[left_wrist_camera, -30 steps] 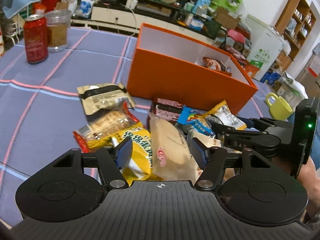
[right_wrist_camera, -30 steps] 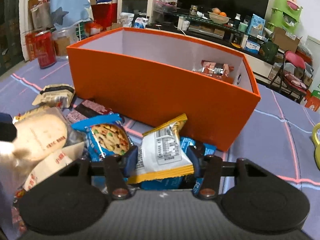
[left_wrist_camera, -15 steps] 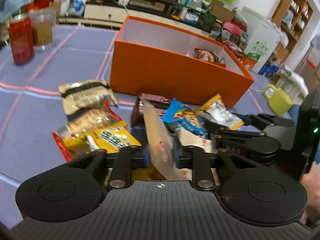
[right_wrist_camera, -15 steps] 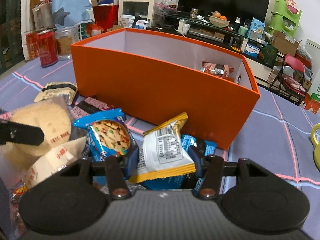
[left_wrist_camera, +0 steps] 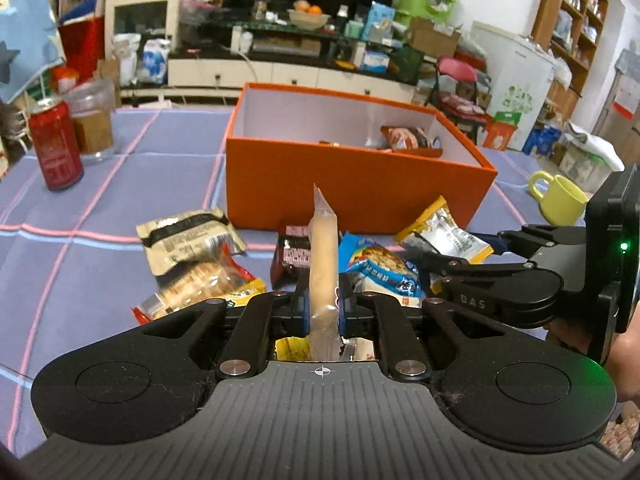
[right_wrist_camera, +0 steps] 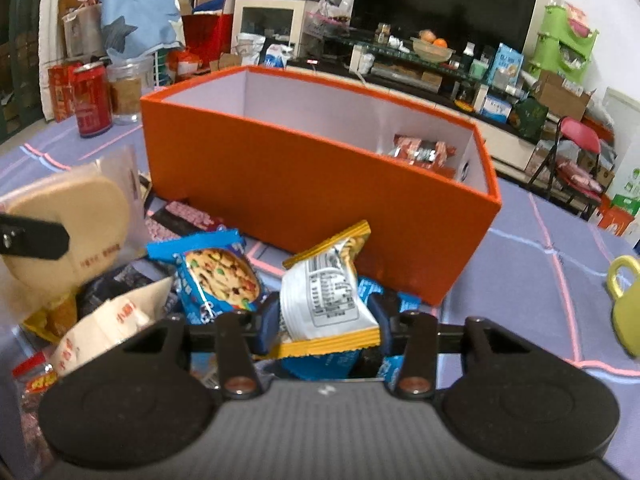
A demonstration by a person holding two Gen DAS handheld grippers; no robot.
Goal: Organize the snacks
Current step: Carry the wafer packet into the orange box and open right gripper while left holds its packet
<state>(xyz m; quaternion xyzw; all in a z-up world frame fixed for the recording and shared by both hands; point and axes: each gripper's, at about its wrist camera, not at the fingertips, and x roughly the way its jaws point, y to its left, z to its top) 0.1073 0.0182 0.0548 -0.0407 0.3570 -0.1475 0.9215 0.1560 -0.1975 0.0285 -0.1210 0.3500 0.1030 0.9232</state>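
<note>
While both tilt downward, left claw (left_wrist_camera: 323,304) clamps the beige packet (left_wrist_camera: 322,256), right claw (right_wrist_camera: 327,322) the yellow-edged packet (right_wrist_camera: 326,296).

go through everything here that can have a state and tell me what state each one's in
Left gripper: shut on the beige wafer packet, lifted edge-up.
Right gripper: shut on the yellow-edged packet.
Orange box: open, one packet inside.
Red can: upright.
Yellow mug: upright.

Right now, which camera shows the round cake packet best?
The right wrist view: the cake packet faces the camera there, showing its round face with a left gripper finger across it. The left wrist view sees only its thin edge between closed pads.
</note>
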